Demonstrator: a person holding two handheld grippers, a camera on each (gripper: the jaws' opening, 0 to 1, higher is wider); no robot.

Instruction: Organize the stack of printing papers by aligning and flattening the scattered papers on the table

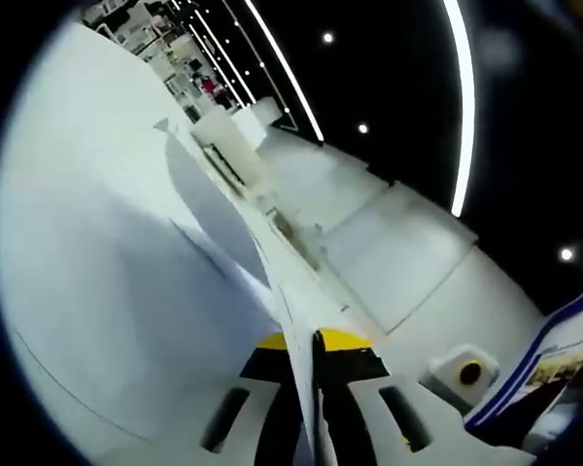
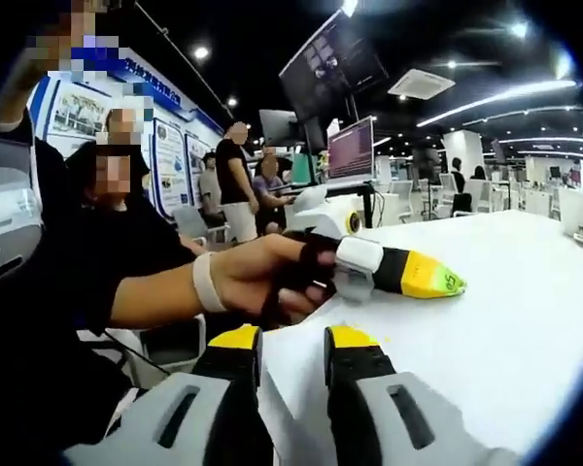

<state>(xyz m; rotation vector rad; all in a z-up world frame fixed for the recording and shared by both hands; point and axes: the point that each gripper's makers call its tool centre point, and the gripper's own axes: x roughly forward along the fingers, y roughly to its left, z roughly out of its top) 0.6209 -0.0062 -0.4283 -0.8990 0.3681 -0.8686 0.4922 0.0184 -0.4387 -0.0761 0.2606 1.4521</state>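
**Left gripper pinches the papers on edge**

The left gripper (image 1: 316, 342) has its jaws closed on the papers (image 1: 235, 209), which stand on edge over the white table (image 1: 97, 291). The right gripper (image 2: 296, 342) has its jaws slightly apart around a paper edge; whether they clamp it I cannot tell. The hand (image 2: 272, 277) holds the left gripper above the table.

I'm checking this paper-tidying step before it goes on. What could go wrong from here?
1. The left gripper pinches the paper at one edge, so the sheets stand up from the table; a hard pull could crease or tear them.
2. The right gripper holds the paper close to the left gripper; the two could collide.
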